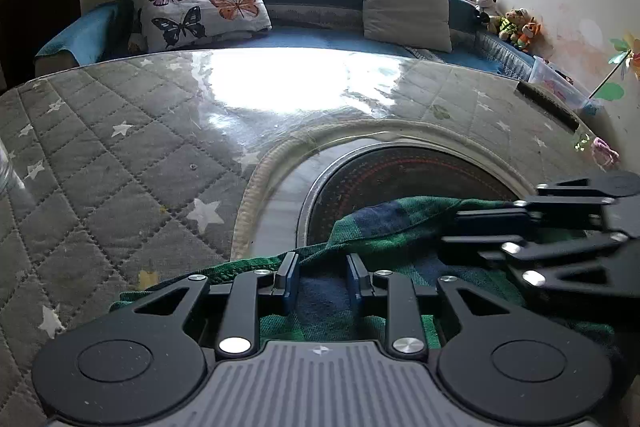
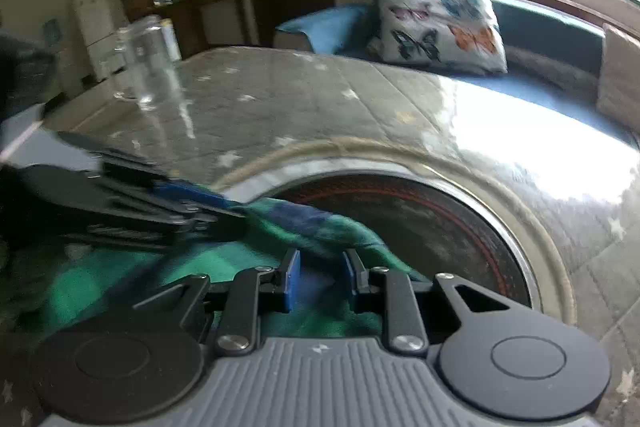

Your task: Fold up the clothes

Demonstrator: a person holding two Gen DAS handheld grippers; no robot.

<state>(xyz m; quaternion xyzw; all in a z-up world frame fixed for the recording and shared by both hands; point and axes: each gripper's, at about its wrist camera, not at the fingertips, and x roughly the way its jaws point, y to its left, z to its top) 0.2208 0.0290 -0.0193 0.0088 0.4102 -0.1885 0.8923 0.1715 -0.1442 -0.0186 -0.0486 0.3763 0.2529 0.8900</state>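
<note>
**Both grippers on the cloth edge**

Left gripper [image 1: 323, 281] and right gripper [image 2: 320, 277]: jaws narrowly spread, green-blue plaid cloth [image 1: 384, 227] between them; pinch unclear, cannot tell. Beyond lies a round dark disc [image 1: 400, 183]. Risk: thin hold, cloth slips when lifted.

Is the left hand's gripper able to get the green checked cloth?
Probably yes. The left gripper is already over the green checked cloth, cloth between its jaws, nothing blocking it.

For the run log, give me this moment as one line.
task: fold clothes | left gripper: jaws partly open over green-blue plaid cloth | right gripper: same, partly open | cloth bunched on quilted star table cover
</note>
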